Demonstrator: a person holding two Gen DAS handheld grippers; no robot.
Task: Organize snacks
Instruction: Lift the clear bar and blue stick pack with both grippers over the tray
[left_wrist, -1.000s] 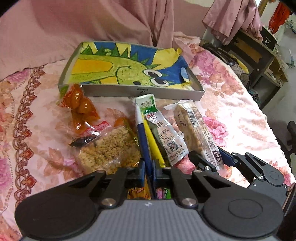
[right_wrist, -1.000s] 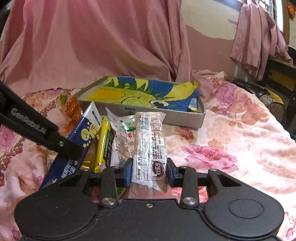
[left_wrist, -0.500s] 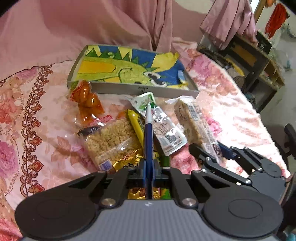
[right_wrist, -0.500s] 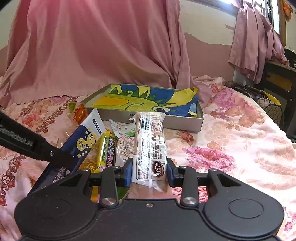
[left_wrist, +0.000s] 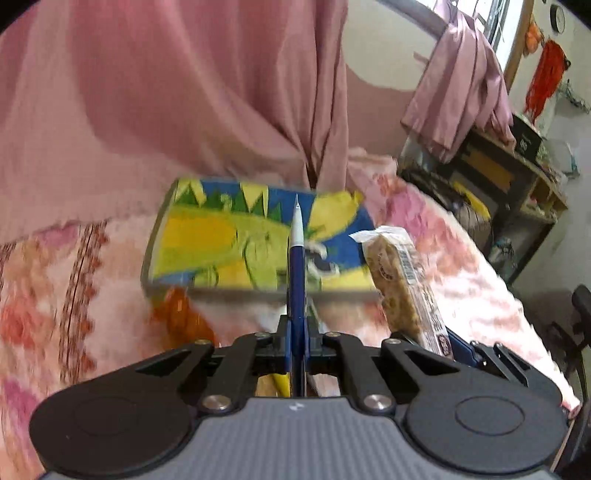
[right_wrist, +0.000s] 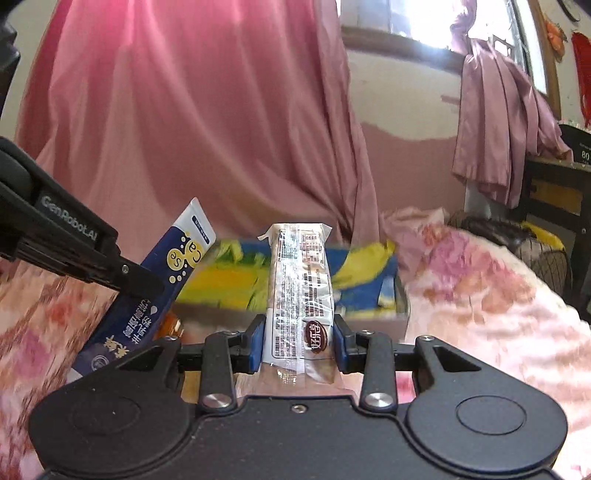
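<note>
Left wrist view is showing the left gripper (left_wrist: 295, 332) clamping its fully closed jaws on a thin dark-blue snack sachet (left_wrist: 296, 280), edge-on above the shallow cardboard tray with a yellow-green cartoon print (left_wrist: 221, 240) on the bed. The right gripper (right_wrist: 299, 343) is gripping, partly closed, a clear-wrapped oat bar (right_wrist: 300, 291). Only the right wrist view is revealing the sachet's printed face; either flexible pack may be slipping from a narrow end grip.

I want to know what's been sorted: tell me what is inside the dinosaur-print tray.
The tray is blurred; only its dinosaur-print bottom shows, with no snack clearly lying in it. The blue sachet in the left gripper and the clear-wrapped bar in the right gripper cover parts of it.
</note>
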